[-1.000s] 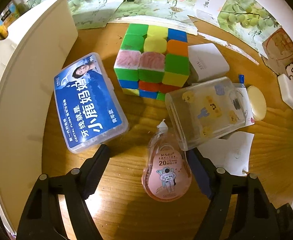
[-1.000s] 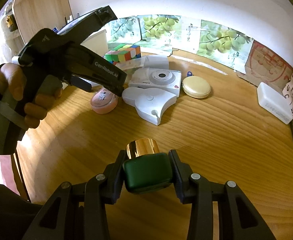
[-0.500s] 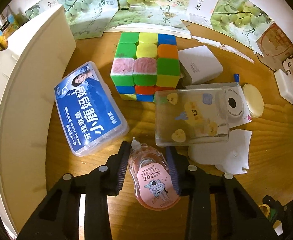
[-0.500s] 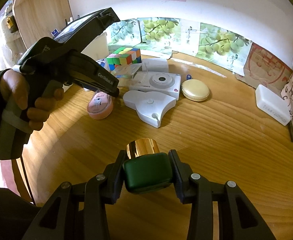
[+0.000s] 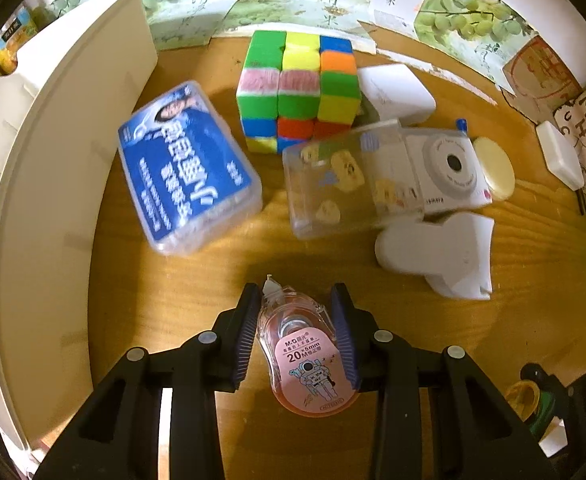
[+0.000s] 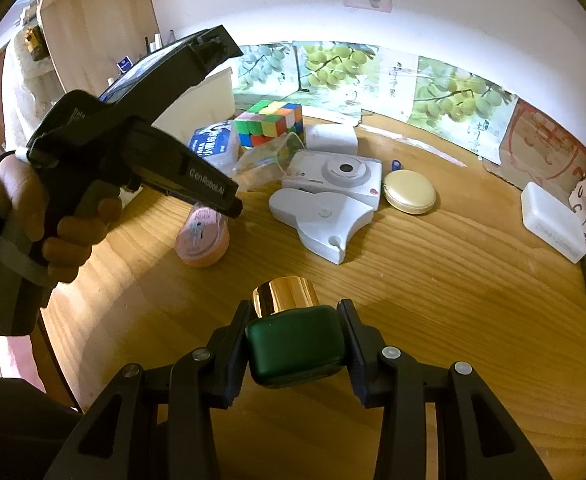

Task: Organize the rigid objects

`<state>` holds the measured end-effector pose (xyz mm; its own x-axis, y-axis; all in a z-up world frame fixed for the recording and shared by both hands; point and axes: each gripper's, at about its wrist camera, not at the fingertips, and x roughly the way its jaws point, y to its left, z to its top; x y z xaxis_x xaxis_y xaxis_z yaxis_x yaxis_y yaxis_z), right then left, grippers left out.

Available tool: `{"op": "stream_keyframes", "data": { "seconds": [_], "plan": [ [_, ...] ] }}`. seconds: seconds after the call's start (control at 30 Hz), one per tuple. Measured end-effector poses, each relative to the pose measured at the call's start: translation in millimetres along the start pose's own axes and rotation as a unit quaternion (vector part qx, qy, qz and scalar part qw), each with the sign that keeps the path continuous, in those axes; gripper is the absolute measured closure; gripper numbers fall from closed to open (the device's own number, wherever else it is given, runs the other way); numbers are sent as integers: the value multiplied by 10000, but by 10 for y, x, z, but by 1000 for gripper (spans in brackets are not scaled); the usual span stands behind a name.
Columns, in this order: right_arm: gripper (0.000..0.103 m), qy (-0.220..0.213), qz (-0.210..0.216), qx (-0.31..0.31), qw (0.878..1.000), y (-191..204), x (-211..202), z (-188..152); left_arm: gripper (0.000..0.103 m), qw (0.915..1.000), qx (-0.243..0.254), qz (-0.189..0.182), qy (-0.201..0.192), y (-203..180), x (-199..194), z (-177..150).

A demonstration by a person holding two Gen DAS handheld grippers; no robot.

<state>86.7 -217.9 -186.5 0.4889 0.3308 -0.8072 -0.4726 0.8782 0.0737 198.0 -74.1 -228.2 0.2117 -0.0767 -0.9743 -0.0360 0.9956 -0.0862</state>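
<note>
Left gripper [image 5: 296,332] just clamped down on the pink tape [image 5: 307,354], pads tight on both sides, over the table [image 5: 173,300]. Right gripper [image 6: 295,340] is squeezing the green bottle [image 6: 295,350]. Blue box [image 5: 187,168] sits at 11 o'clock of the tape, cube [image 5: 299,88] at 12, clear case [image 5: 351,178] at 1.

Grippers: two, left gripper [image 5: 297,330] and right gripper [image 6: 295,338]
Correction tapes: one, pink correction tape [image 5: 307,350]
Green bottles with gold cap: one, green bottle [image 6: 295,346]
Puzzle cubes: one, cube [image 5: 299,88]
Blue-labelled floss boxes: one, floss box [image 5: 187,168]
Clear sticker-covered boxes: one, clear box [image 5: 351,178]
White cameras: one, camera [image 6: 339,176]
Round cream compacts: one, compact [image 6: 409,197]
White storage bins: one, bin [image 5: 53,152]
Wooden tables: one, table [image 6: 433,280]
</note>
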Motion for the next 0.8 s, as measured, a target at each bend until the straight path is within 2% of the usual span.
{"op": "stream_keyframes", "data": {
  "seconds": [0.2, 0.43, 0.63, 0.73, 0.77, 0.8],
  "plan": [
    [61, -69, 54, -60, 9999, 69, -32, 35, 64, 9999, -31, -38, 127, 48, -51, -202],
    [61, -149, 118, -170, 9997, 169, -82, 69, 65, 9998, -94, -49, 167, 255, -334, -721],
    [61, -241, 156, -239, 9993, 261, -123, 141, 66, 9999, 3, -35, 111, 401, -670, -892],
    [61, -298, 199, -232, 9991, 325, -163, 186, 67, 10000, 53, -30, 63, 466, -834, -865],
    [61, -314, 221, -236, 9990, 349, -176, 201, 69, 10000, 86, -42, 24, 497, -911, -906],
    [61, -326, 237, -247, 9989, 370, -185, 216, 87, 9999, 112, -42, -33, 521, -974, -924]
  ]
}}
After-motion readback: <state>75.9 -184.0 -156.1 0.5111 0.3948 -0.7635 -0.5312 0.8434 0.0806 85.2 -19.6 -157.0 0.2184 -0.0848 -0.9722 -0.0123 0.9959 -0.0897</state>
